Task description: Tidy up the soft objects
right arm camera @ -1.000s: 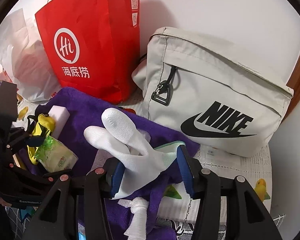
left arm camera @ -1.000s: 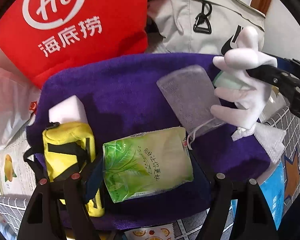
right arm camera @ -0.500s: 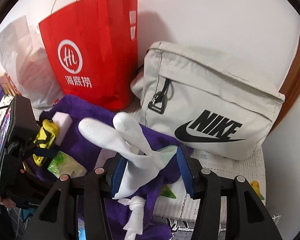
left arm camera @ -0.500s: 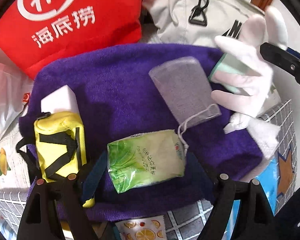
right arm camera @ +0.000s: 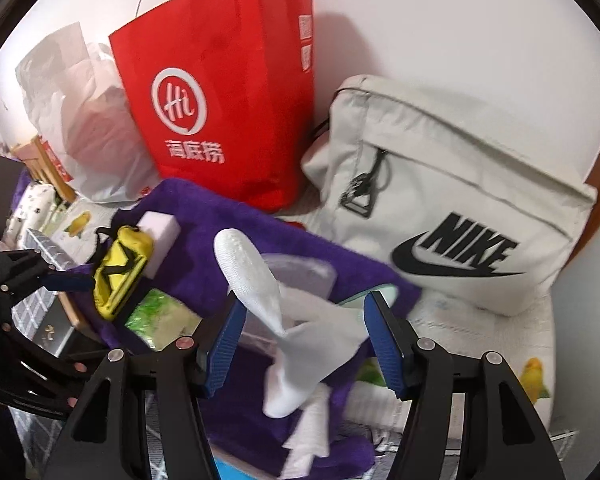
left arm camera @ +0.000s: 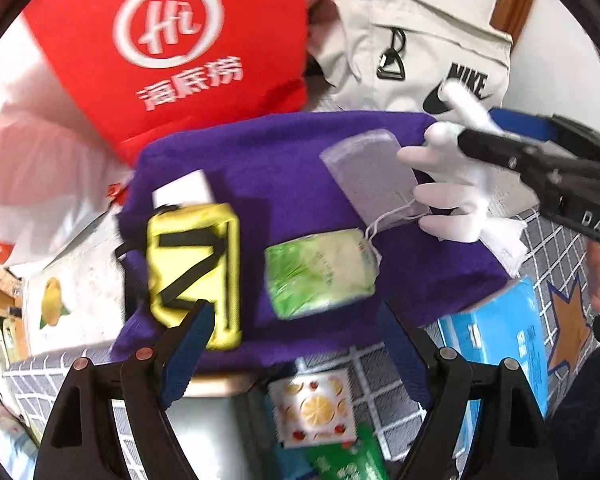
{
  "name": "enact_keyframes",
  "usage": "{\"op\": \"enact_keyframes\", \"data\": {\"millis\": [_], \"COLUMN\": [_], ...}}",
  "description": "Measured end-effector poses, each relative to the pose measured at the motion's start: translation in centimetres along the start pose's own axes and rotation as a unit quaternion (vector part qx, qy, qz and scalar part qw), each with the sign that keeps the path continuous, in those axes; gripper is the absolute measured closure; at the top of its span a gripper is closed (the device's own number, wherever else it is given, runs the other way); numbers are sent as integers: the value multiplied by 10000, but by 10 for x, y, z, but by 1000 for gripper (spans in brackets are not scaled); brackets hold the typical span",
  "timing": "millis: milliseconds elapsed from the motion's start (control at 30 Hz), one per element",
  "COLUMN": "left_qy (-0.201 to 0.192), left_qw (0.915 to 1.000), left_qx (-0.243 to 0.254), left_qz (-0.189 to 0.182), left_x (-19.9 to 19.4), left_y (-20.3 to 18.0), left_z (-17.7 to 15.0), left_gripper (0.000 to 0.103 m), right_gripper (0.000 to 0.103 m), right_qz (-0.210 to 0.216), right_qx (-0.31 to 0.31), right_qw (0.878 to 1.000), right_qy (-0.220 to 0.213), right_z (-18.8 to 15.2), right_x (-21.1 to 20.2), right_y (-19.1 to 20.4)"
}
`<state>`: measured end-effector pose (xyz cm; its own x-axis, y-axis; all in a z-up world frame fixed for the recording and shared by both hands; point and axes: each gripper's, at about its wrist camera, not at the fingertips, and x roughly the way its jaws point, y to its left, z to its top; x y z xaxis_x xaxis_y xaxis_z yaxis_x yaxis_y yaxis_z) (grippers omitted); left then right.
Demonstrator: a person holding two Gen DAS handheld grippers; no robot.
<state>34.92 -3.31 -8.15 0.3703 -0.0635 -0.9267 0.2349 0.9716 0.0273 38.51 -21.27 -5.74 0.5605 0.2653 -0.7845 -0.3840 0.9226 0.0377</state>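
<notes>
A purple towel (left arm camera: 292, 160) covers the cluttered table before a white wall; on it lie a yellow pouch (left arm camera: 194, 268), a green packet (left arm camera: 320, 276) and a grey mesh bag (left arm camera: 374, 178), apparently laid out for sorting; the right gripper (right arm camera: 302, 340) has a white glove (right arm camera: 296, 328) between its wide-set jaws, whether pinched I cannot tell; the left gripper (left arm camera: 296, 356) hangs released, empty; a red bag (right arm camera: 220, 112) and a Nike bag (right arm camera: 440, 220) crowd the far edge.
</notes>
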Motion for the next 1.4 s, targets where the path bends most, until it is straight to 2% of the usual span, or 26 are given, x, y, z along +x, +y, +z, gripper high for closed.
{"op": "enact_keyframes", "data": {"millis": [33,100,433,600,800,1000,1133,1400], "left_qy": [-19,-52,-318,-568,-717,-852,-904,-830], "left_qw": [10000,9999,9976,9955,9886,9833,9793,9781], "left_qx": [-48,-139,-500,-699,-1281,-1609,-1793,-1907], "left_qz": [-8,-64,-347,-303,-325,-47,239,54], "left_x": [-5,-15,-42,-59,-72,-75,-69,-54], "left_y": [4,12,30,42,74,102,120,139], "left_z": [-4,-12,-48,-78,-132,-171,-190,-211], "left_gripper": [21,21,21,21,21,21,21,21], "right_gripper": [27,18,17,17,18,18,18,20], "right_qz": [106,204,108,119,470,657,494,93], "right_qx": [-29,-71,14,160,50,-210,-340,-539], "right_qw": [9999,9997,9999,9997,9987,9976,9976,9958], "right_qy": [-7,-107,-9,-144,-193,67,350,731], "right_z": [0,1,-9,-33,-73,-97,-107,-119], "right_x": [-1,-3,-22,-47,-59,-41,-17,21], "right_y": [3,11,33,51,96,147,170,193]}}
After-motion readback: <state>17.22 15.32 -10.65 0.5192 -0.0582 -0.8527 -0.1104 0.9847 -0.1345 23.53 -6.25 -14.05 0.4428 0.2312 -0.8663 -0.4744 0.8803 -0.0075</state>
